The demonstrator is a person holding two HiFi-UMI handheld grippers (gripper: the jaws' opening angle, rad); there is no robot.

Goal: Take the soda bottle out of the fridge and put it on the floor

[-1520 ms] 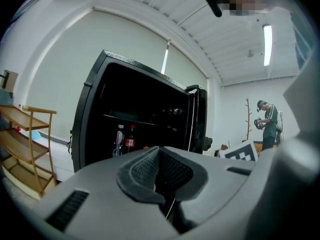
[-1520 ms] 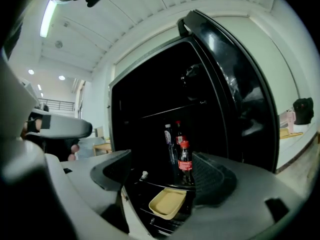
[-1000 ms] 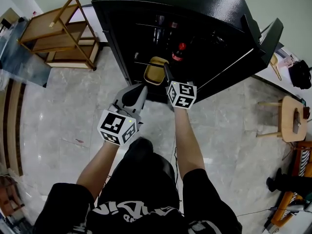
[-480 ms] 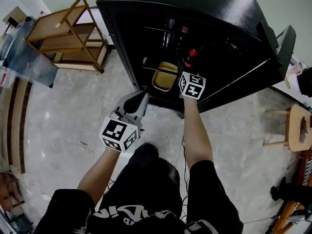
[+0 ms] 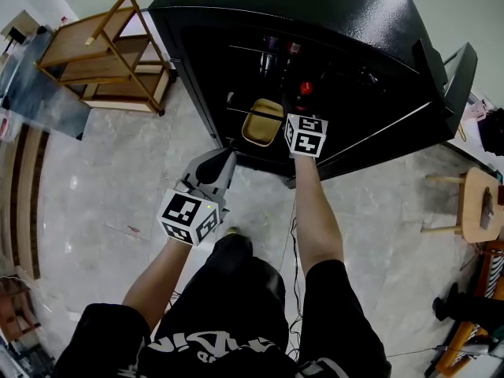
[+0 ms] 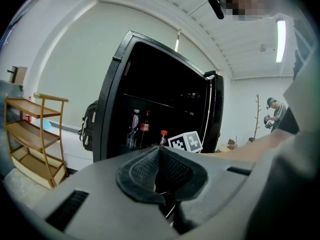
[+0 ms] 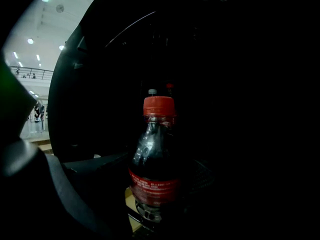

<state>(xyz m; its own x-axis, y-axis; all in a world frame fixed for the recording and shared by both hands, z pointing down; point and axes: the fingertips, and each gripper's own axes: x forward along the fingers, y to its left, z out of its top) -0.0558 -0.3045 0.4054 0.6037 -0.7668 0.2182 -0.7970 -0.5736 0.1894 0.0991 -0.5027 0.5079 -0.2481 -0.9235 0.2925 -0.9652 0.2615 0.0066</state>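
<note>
Fingers (image 7: 201, 176) of the right gripper (image 5: 298, 105) stand apart on either side of the soda bottle (image 7: 155, 159), low on its body by the red label. They have just been closing in on it, and a thin dark gap still shows between the textured right pad and the plastic. That bottle, dark cola under a red cap, stands upright on a shelf inside the open black fridge (image 5: 378, 46), just beside a tan tray (image 5: 262, 122) that lies to its left in the head view. More bottles (image 5: 270, 44) stand further back on a higher shelf. The left gripper (image 6: 160, 151) has its pads pressed together with nothing between them. It hangs outside the fridge, over the pale marble floor (image 5: 102, 179), pointing toward the open front. A wooden shelf rack (image 5: 94, 53) stands on the floor left of the fridge.
</note>
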